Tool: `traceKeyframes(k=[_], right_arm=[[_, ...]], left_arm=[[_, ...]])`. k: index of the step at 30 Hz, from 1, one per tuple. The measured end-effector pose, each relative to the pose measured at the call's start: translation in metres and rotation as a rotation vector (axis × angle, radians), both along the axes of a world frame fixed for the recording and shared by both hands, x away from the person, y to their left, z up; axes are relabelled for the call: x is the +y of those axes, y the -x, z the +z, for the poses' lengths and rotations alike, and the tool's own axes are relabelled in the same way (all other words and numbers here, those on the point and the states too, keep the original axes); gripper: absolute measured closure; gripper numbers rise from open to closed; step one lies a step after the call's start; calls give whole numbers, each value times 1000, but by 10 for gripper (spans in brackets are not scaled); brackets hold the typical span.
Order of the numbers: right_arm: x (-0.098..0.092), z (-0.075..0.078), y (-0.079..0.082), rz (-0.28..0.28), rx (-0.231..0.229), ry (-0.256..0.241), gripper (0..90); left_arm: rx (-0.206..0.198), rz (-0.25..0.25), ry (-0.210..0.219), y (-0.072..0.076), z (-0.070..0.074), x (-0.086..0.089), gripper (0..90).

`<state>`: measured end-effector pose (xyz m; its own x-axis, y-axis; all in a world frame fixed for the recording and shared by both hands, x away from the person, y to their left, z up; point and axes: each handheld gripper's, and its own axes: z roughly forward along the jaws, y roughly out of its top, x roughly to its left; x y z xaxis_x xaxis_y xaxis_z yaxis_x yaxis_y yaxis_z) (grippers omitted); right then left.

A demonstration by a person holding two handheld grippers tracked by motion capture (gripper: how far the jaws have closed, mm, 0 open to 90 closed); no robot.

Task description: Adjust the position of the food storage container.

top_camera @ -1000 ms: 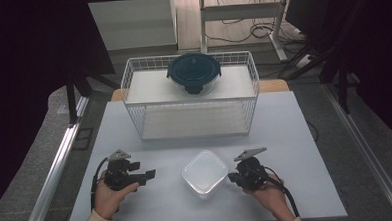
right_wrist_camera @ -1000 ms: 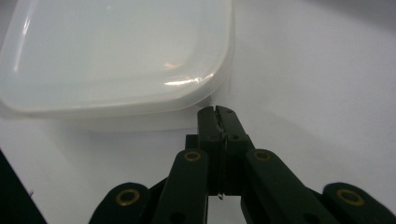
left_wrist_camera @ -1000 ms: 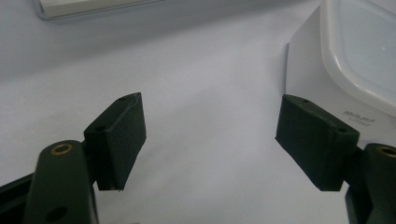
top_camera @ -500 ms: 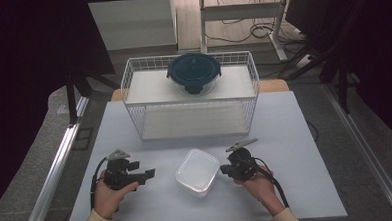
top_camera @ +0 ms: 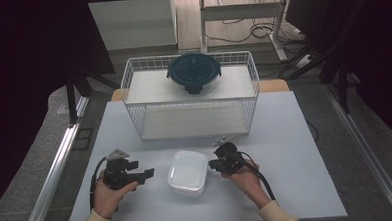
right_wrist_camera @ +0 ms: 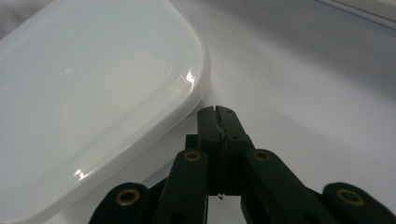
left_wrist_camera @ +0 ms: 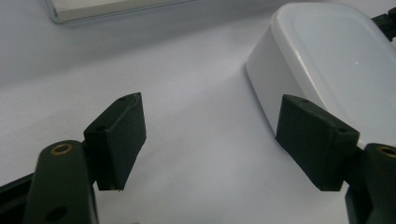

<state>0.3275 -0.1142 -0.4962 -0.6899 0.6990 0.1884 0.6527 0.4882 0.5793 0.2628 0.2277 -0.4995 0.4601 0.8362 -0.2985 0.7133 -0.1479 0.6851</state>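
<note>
A white lidded plastic container (top_camera: 187,172) lies on the white table between my two grippers. My left gripper (top_camera: 147,173) rests to its left with the jaws wide apart; in the left gripper view the container (left_wrist_camera: 336,70) is ahead on the right, just beyond the right jaw, and nothing sits between the jaws. My right gripper (top_camera: 212,165) is at the container's right edge, jaws pressed together with nothing in them. In the right gripper view its tips (right_wrist_camera: 217,112) touch or nearly touch the rim of the container (right_wrist_camera: 88,107).
A white wire basket (top_camera: 192,98) stands at the back of the table, with a round dark-lidded glass bowl (top_camera: 194,72) on its top shelf. The table (top_camera: 306,150) has bare room to the right and front. Dark floor and cables lie beyond.
My right gripper has pushed left and forward against the container, which has slid left and turned. The left gripper has stayed put.
</note>
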Motion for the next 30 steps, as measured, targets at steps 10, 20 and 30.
traceKeyframes(k=[10, 20, 30], right_arm=[[25, -1, -8, 38, -3, -12, 895], [21, 5, -6, 35, -22, -21, 895], [-27, 22, 11, -2, -79, -90, 789]], left_arm=[[-3, 7, 10, 0, 1, 2, 237], [-7, 10, 21, 1, 3, 4, 234], [-15, 3, 31, 6, 12, 0, 264]])
